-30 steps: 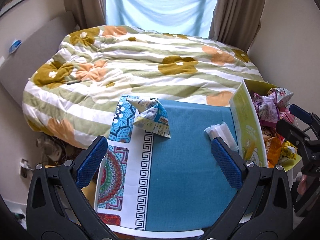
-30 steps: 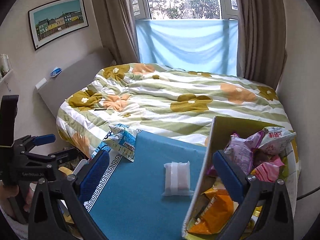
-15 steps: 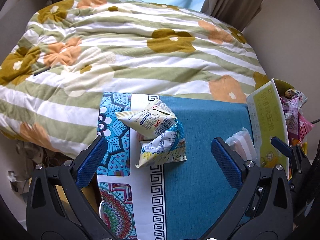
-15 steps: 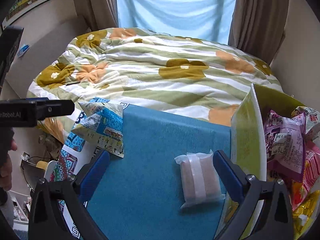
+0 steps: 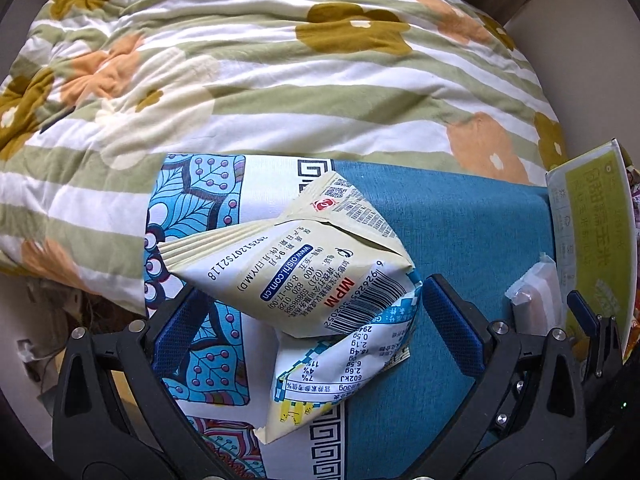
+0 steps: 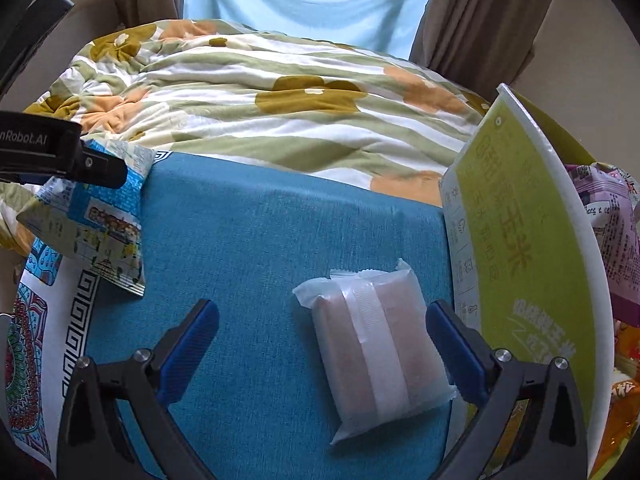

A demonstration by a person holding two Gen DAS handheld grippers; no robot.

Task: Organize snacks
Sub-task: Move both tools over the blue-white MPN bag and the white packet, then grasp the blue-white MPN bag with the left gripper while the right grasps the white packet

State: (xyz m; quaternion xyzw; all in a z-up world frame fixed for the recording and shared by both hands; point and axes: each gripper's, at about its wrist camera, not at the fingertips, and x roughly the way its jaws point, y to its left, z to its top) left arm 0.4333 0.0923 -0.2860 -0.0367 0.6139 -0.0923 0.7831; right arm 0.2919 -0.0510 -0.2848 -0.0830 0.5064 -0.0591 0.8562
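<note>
A cream and blue snack bag (image 5: 304,276) lies crumpled on the patterned left end of the blue mat (image 5: 460,232). My left gripper (image 5: 316,328) stands open with the bag between its blue fingers. The same bag (image 6: 92,224) shows at the left of the right wrist view, partly behind the left gripper's body. A clear-wrapped pinkish snack pack (image 6: 376,348) lies on the mat beside the box flap. My right gripper (image 6: 320,348) is open around it, the right finger close to its edge. The pack (image 5: 536,296) also appears in the left wrist view.
A cardboard box with a green flap (image 6: 520,240) stands at the mat's right edge, holding several snack bags (image 6: 612,232). A bed with a flowered striped quilt (image 5: 280,72) lies right behind the mat. Curtains (image 6: 480,12) hang at the back.
Both grippers have come down and forward. The left one now straddles the cream and blue bag; the right one has closed in over the clear-wrapped pack.
</note>
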